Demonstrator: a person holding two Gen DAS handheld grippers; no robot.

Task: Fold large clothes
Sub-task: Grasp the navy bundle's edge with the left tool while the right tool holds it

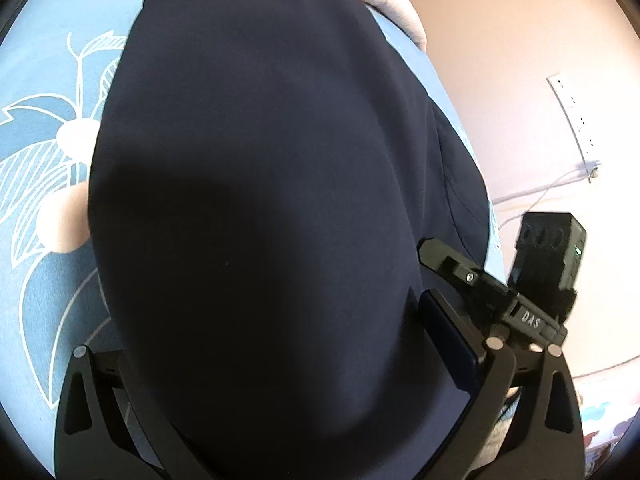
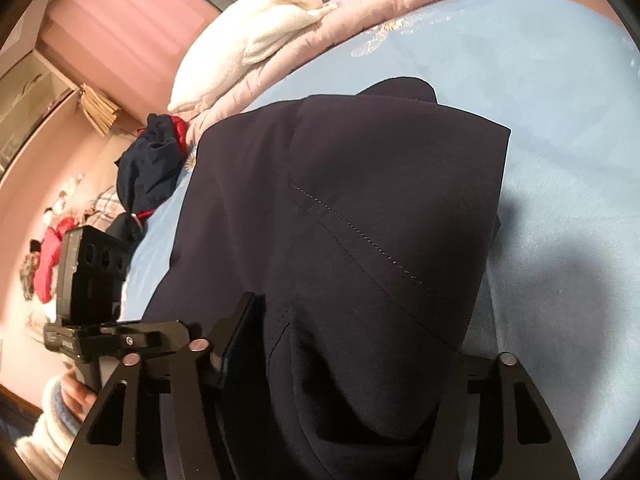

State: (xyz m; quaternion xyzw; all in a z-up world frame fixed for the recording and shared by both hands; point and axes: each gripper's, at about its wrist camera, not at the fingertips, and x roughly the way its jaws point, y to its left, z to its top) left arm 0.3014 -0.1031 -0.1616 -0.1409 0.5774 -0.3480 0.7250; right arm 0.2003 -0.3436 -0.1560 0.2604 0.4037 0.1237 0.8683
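left gripper (image 1: pixel 280 380) fingertips buried in cloth, clamped on navy garment (image 1: pixel 260 180) | right gripper (image 2: pixel 340 392) tips hidden too, also gripping navy garment (image 2: pixel 360 220) | 1 garment, draped straight ahead of both onto blue floral bedsheet (image 1: pixel 44 80) | beyond-left of right gripper: 1 white pillow (image 2: pixel 248 36), 1 pink quilt (image 2: pixel 360 4), 1 dark clothes heap (image 2: pixel 148 160)

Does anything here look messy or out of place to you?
Mostly no: the navy garment lies fairly flat on the blue bedsheet, draped over both grippers. The one untidy spot is a crumpled dark blue and red bundle of clothes bunched at the bed's edge beside the pink quilt.
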